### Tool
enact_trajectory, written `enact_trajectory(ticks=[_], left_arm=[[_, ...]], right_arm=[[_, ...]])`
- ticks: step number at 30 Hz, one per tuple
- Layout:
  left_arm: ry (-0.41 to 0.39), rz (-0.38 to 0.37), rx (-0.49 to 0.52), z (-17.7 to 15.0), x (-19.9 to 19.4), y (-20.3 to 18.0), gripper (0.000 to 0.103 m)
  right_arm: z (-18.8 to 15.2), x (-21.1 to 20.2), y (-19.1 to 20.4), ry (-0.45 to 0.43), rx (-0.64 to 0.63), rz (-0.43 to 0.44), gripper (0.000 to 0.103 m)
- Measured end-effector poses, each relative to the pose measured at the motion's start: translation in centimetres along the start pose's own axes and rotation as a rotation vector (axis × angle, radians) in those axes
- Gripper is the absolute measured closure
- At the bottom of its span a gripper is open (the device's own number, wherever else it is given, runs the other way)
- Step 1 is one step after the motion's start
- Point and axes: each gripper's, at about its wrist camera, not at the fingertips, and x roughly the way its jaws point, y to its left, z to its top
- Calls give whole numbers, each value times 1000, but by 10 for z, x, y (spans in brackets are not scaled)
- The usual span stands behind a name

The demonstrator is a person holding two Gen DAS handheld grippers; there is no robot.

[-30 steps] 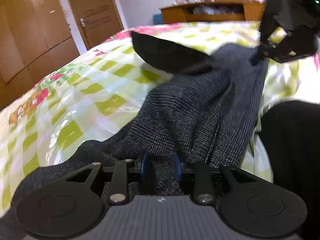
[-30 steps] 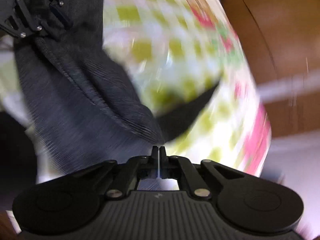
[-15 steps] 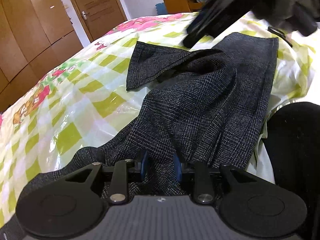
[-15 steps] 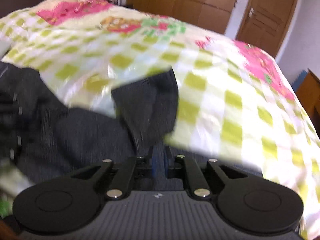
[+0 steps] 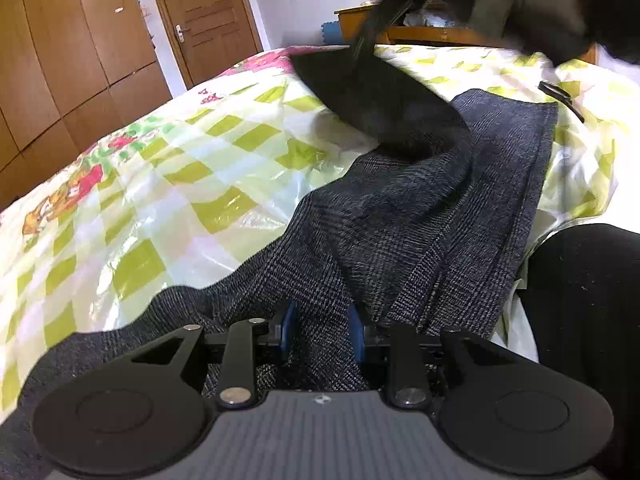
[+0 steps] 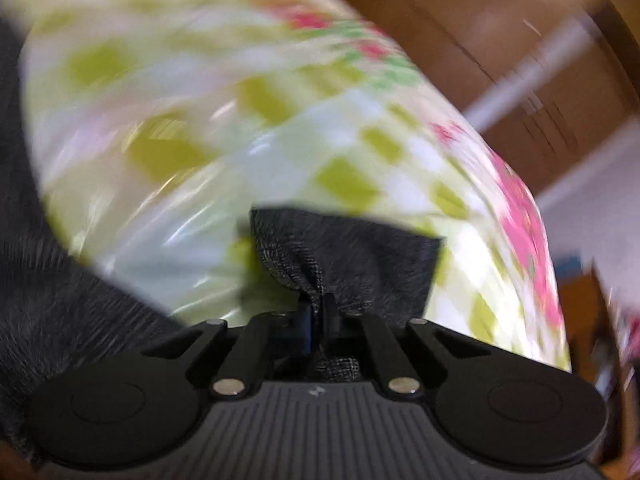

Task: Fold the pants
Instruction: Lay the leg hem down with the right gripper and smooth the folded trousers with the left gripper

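Note:
Dark grey checked pants [image 5: 404, 216] lie rumpled along the near side of a bed. My left gripper [image 5: 322, 330] is shut on a thick bunch of the pants' cloth at their near end, its blue pads held apart by the fabric. My right gripper [image 6: 318, 312] is shut on the end of a pant leg [image 6: 352, 256] and holds it above the bed. In the left wrist view that leg [image 5: 372, 92] hangs lifted and blurred, with the right gripper [image 5: 360, 46] at its top.
The bed carries a shiny yellow-green checked cover [image 5: 168, 168] with pink flowers. Wooden wardrobes [image 5: 60, 52] and a door [image 5: 204, 16] stand beyond it, a wooden desk [image 5: 432, 32] at the far end. A person's dark-clad leg [image 5: 588, 308] is at the right.
My right gripper has closed on the pant leg end and lifted it off the bed, swinging fast. My left gripper keeps its hold and has barely moved.

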Motion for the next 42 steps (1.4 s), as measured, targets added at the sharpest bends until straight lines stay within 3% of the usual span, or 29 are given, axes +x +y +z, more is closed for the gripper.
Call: enact_trajectory(ticks=[3, 6, 9, 14, 17, 19, 25, 36, 38, 39, 42], left_arm=[[-9, 2, 11, 3, -6, -6, 62], [-2, 13, 18, 5, -2, -11, 62], [16, 13, 32, 7, 1, -17, 62], [15, 24, 67, 15, -6, -24, 57], [7, 16, 55, 19, -12, -26, 52], [10, 17, 69, 18, -11, -30, 52], [8, -18, 94, 22, -8, -43, 51], [5, -21, 101, 28, -3, -43, 50], [-13, -16, 105, 29, -7, -44, 50], [-23, -16, 108, 30, -10, -45, 50], [-22, -24, 126, 30, -10, -48, 48]], right_arm=[[-10, -52, -73, -83, 331, 22, 101], [-60, -104, -133, -150, 654, 32, 101], [-124, -126, -150, -132, 891, 59, 101], [-210, -106, -137, -15, 1114, 113, 101], [-229, -99, -137, -30, 1195, 135, 100], [-235, -94, -142, -54, 1268, 197, 93], [-246, -82, -147, -86, 1387, 244, 91], [-254, -73, -160, -135, 1473, 161, 83], [-248, -74, -167, -153, 1458, 144, 83], [-244, -77, -170, -173, 1448, 139, 96], [-225, -109, -171, -333, 1351, 134, 100]])
